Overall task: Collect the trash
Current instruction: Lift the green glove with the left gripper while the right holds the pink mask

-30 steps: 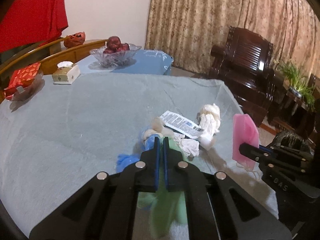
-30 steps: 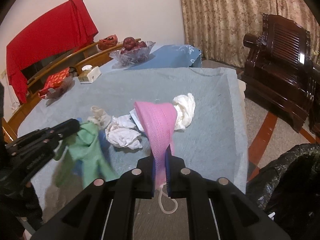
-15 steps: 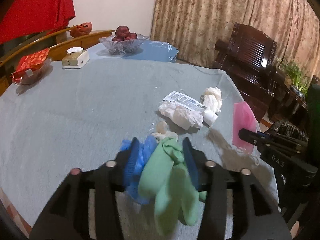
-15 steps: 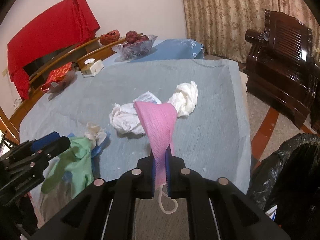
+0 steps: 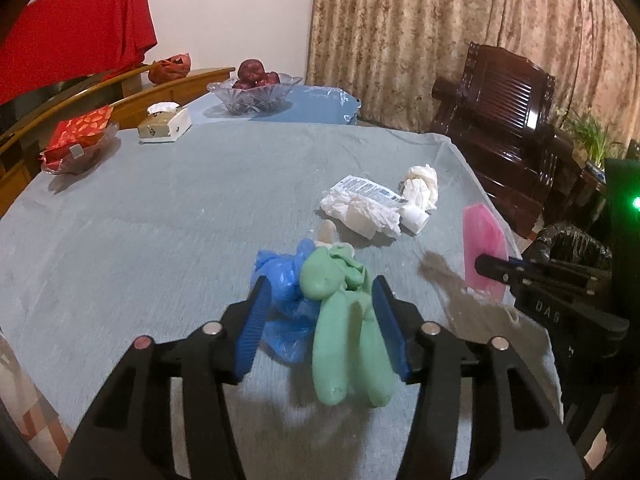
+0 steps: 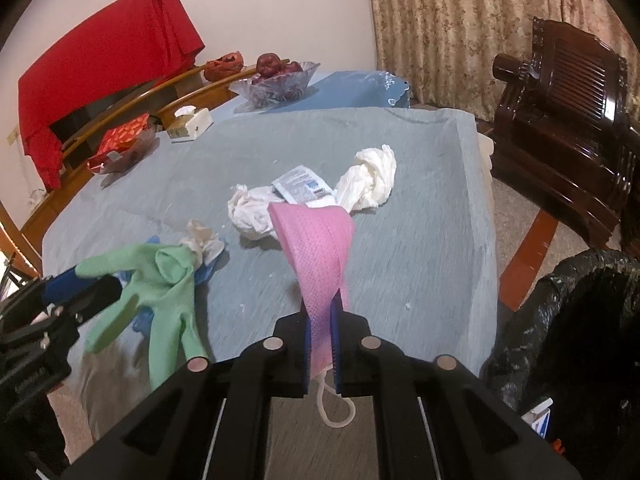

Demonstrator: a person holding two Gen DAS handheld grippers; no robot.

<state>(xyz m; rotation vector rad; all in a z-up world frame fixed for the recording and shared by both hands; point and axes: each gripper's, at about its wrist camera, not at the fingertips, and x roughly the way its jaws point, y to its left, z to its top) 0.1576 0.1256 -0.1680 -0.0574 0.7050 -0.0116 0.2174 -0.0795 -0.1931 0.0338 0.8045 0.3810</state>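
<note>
My left gripper (image 5: pixel 320 320) is open, its blue pads on either side of a green glove (image 5: pixel 344 320) and a blue glove (image 5: pixel 284 308) at the table's near edge; the green glove's fingers hang over the edge (image 6: pixel 160 304). My right gripper (image 6: pixel 322 344) is shut on a pink face mask (image 6: pixel 316 248), held above the table's right edge; the mask also shows in the left wrist view (image 5: pixel 482 252). Crumpled white tissues (image 5: pixel 368 212), a twisted white tissue (image 6: pixel 370 180) and a printed packet (image 6: pixel 302 184) lie on the grey tablecloth (image 5: pixel 160 220).
A black-lined trash bin (image 6: pixel 580 340) stands on the floor right of the table. At the far side are a glass fruit bowl (image 5: pixel 256 90), a tissue box (image 5: pixel 164 124) and a red packet in a dish (image 5: pixel 78 140). A dark wooden chair (image 5: pixel 504 120) stands at the right.
My left gripper has opened from shut on the green glove and pulled back toward the near edge; the gloves now lie loose between its fingers. My right gripper still holds the pink mask.
</note>
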